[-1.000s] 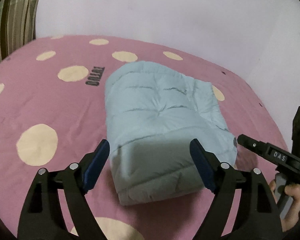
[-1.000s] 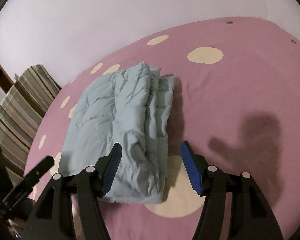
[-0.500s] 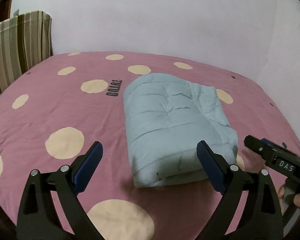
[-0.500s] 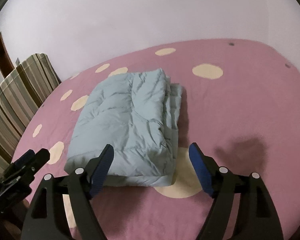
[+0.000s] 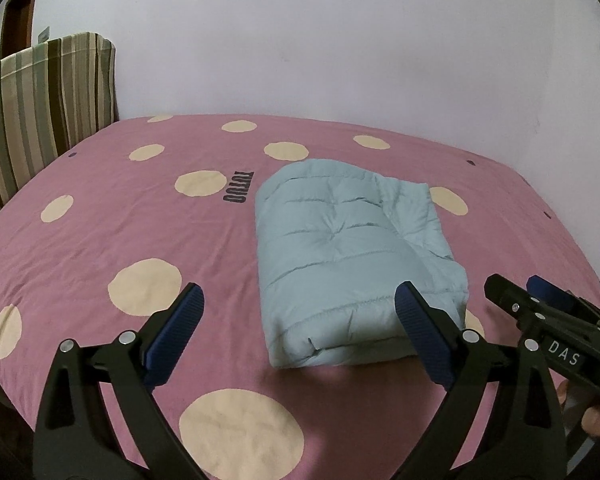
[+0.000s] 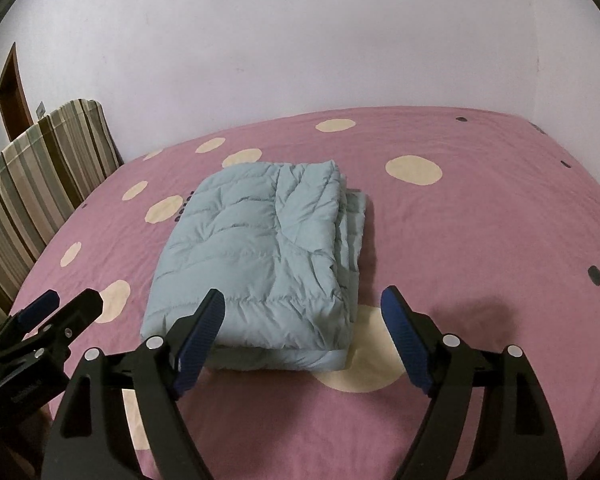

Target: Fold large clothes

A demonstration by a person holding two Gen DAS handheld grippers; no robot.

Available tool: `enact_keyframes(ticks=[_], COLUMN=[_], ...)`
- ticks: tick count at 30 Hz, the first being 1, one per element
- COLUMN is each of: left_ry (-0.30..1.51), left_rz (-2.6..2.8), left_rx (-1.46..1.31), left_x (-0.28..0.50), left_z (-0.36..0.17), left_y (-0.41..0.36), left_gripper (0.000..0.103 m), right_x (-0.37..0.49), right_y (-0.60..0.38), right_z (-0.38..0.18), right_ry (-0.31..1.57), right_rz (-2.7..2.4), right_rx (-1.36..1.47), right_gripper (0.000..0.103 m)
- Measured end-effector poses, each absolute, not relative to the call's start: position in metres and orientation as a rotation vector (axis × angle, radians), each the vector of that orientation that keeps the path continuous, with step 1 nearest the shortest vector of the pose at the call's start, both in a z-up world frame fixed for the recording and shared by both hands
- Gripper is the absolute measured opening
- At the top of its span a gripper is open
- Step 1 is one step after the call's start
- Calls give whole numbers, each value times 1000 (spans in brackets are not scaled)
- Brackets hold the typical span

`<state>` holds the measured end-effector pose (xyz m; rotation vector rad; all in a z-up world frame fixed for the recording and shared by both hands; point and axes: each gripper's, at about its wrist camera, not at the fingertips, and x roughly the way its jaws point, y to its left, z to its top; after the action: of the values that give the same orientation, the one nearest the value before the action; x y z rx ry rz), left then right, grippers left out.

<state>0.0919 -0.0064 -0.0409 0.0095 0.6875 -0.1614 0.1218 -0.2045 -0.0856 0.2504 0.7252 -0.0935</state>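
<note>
A light blue quilted puffer jacket (image 5: 348, 256) lies folded into a thick rectangle on the pink bed (image 5: 100, 240). It also shows in the right wrist view (image 6: 264, 256), with stacked layers along its right side. My left gripper (image 5: 300, 312) is open and empty, held back from the jacket's near edge. My right gripper (image 6: 304, 320) is open and empty, above the bed in front of the jacket's near right corner. Each gripper shows at the edge of the other's view: the right one (image 5: 540, 300), the left one (image 6: 60, 312).
The pink bedspread with cream dots (image 6: 412, 168) covers the whole bed. A striped cushion (image 5: 40, 112) stands against the wall at the bed's far left. White walls (image 6: 300, 40) close the back and right. The bed's near edge (image 5: 4, 392) drops off at lower left.
Both grippers have pulled back and up from the jacket, which now looks smaller and farther away. The jacket has stayed folded in place. Both stayed open.
</note>
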Motion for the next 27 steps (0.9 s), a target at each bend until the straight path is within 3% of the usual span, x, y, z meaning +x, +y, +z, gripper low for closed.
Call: enact_keyframes(ticks=[27], left_ry=[683], left_rz=[-132], left_rx=[3], left_x=[85], left_z=[-40], left_y=[-6], left_gripper=[96], right_x=[116], right_y=[-200], right_z=[-84], right_ry=[711], right_rz=[-93], right_rx=[227], right_gripper=[79])
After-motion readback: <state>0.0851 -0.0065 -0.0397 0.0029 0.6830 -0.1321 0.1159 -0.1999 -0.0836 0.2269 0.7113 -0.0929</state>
